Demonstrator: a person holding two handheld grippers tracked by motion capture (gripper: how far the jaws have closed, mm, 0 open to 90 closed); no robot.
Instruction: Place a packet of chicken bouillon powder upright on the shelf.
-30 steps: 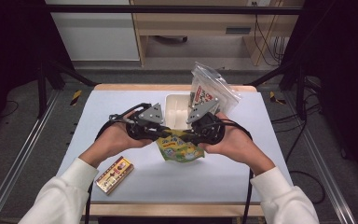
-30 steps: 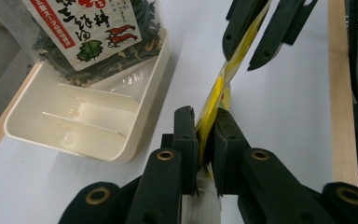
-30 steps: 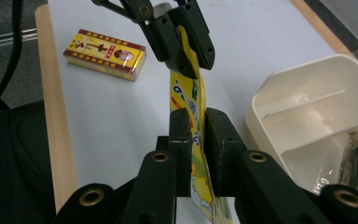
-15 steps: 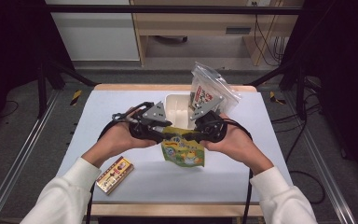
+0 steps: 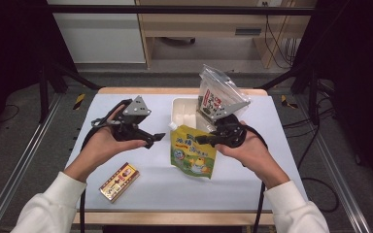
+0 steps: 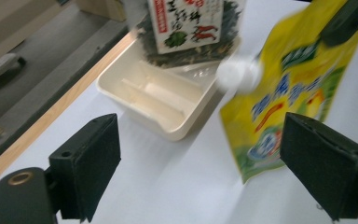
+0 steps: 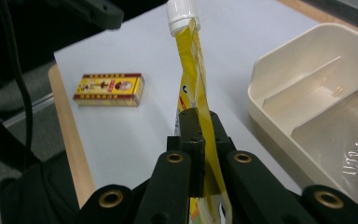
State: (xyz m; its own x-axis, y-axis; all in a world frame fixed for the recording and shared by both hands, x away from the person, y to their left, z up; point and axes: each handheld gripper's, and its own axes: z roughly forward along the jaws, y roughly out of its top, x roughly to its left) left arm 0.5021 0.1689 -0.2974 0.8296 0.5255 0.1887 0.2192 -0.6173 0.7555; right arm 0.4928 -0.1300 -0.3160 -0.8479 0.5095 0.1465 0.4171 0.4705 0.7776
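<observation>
Holding the yellow-and-green spouted drink pouch [image 5: 192, 155] clear of the pale blue surface [image 5: 291, 160], the right claw [image 5: 205, 140] is clamped tight on the pouch's upper edge, its pads pressed flat together over the thin foil as the right gripper view shows [image 7: 196, 135]; the pouch hangs from it with its white screw cap [image 7: 181, 14] at the top corner, just in front of the cream plastic divided tray [image 5: 184, 112]. The left claw [image 5: 156, 139] has just been opening and now stands wide apart with nothing between its pads [image 6: 91, 163], drawn off to the left of the pouch; the handover looks finished, so the pouch rests with the right hand alone. A clear bag of dark dried greens with a red-and-white label [image 5: 214, 97] stands propped in the tray's far side; a small yellow-and-red cardboard box [image 5: 119, 181] lies flat near the front left of the surface, well apart from both claws. Judging by the layout, the step in hand is packing the pouch into the tray; the next move calls for carrying it over the open near compartment [image 6: 156, 95], lowering it past the rim without nudging the bag, then parting the right claw.
</observation>
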